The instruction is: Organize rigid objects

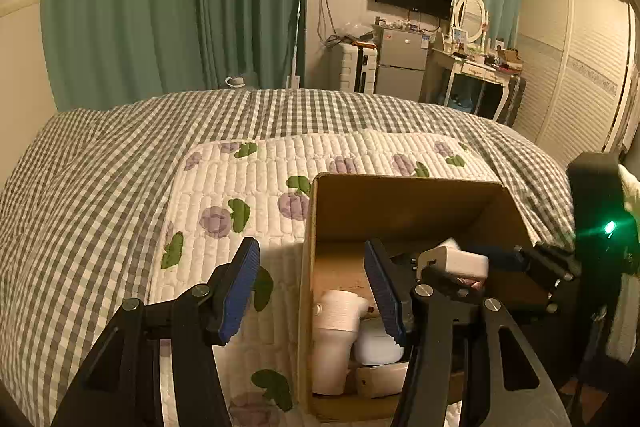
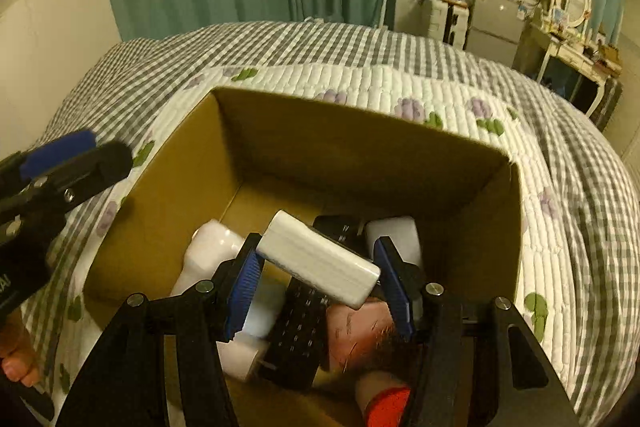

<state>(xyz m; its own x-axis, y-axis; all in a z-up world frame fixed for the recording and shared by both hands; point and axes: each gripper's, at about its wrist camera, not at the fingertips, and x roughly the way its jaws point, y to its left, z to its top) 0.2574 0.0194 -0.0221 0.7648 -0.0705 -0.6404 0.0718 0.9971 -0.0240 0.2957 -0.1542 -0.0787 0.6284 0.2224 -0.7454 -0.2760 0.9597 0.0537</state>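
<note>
Blue-padded fingers (image 2: 244, 287) of the right gripper (image 2: 320, 281) sit closest to the right wrist lens, pinching a white rectangular block (image 2: 318, 259) across its width. That block hangs above the open cardboard box (image 2: 360, 143), inside the box's mouth but apart from the contents below.

Orientation of the block: its long axis runs diagonally in the right wrist view — one end points up-left toward the box's far wall, the other down-right toward the right-hand finger. It appears slightly tilted, the far end raised.

The left gripper (image 1: 312, 291) is held at the box's near-left corner with its fingers spread wide and nothing between them; one finger is outside the wall over the floral quilted pad (image 1: 224, 187), the other over the box interior.

Contents already in the box:
- a white bottle-shaped item (image 2: 208, 251) lying against the left wall
- a black keypad device (image 2: 300, 327), probably a remote or calculator
- a white rounded case (image 2: 394, 231) near the right wall
- a pink item (image 2: 360, 323) and a red-tipped item (image 2: 384, 403), both blurred

Progress, as a judgement: the task looks well advanced — several items are boxed and no loose rigid objects show on the checked bedspread (image 1: 100, 167). Remaining for this item: lower and release.
</note>
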